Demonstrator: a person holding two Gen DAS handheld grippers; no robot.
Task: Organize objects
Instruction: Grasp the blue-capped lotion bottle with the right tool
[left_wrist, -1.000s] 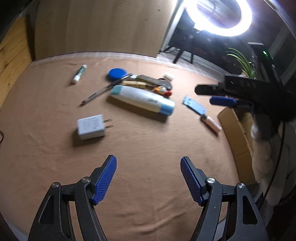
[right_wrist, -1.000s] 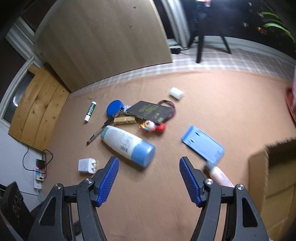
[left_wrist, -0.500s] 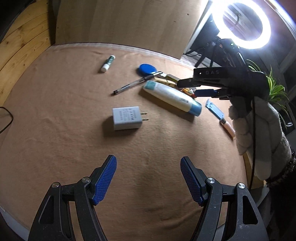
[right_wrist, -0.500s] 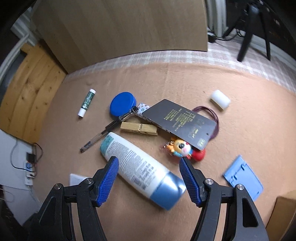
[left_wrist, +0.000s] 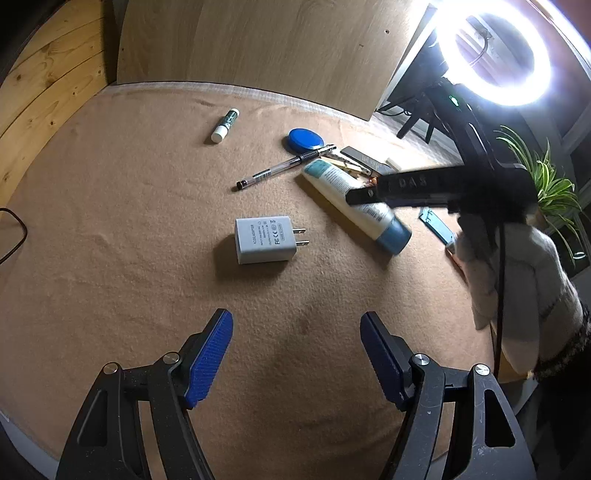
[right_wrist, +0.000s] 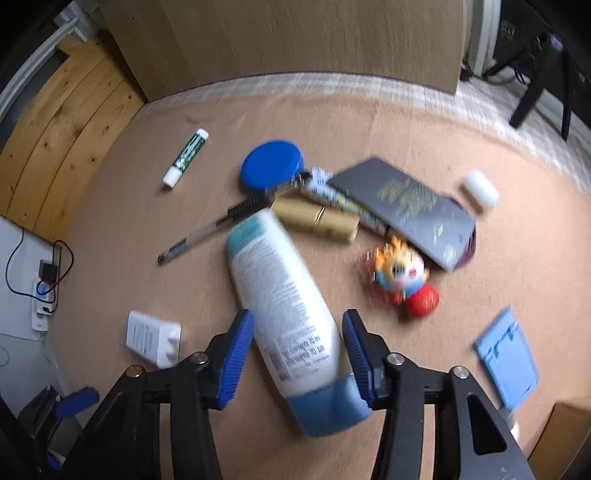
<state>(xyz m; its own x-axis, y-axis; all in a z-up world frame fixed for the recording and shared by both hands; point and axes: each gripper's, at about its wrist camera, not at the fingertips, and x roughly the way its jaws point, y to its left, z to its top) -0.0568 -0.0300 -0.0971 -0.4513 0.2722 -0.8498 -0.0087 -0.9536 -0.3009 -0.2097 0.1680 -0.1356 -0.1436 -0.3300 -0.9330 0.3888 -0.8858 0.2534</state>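
Observation:
A white bottle with a blue cap (right_wrist: 284, 295) lies on the brown cloth (left_wrist: 147, 221). My right gripper (right_wrist: 297, 314) straddles its lower half near the cap. Its jaws are closing, and the blue pads (right_wrist: 238, 347) stand a sliver off the bottle's sides. The left wrist view shows that gripper's black fingers (left_wrist: 369, 194) over the same bottle (left_wrist: 354, 201), held by a hand in a pale sleeve (left_wrist: 517, 280). My left gripper (left_wrist: 295, 315) hangs open and empty above bare cloth, just short of a grey plug charger (left_wrist: 264, 240).
Beyond the bottle lie a pen (right_wrist: 207, 232), blue lid (right_wrist: 271, 164), lip-balm stick (right_wrist: 186, 157), wooden clothespin (right_wrist: 317, 218), dark booklet (right_wrist: 406, 206), toy figure (right_wrist: 399, 275), white eraser (right_wrist: 480, 190) and blue card (right_wrist: 506, 356). A cardboard box (right_wrist: 565, 435) stands at the right edge.
My right gripper came down and leftward over the bottle, and its jaws narrowed around it. The left gripper drifted closer to the charger and stayed open.

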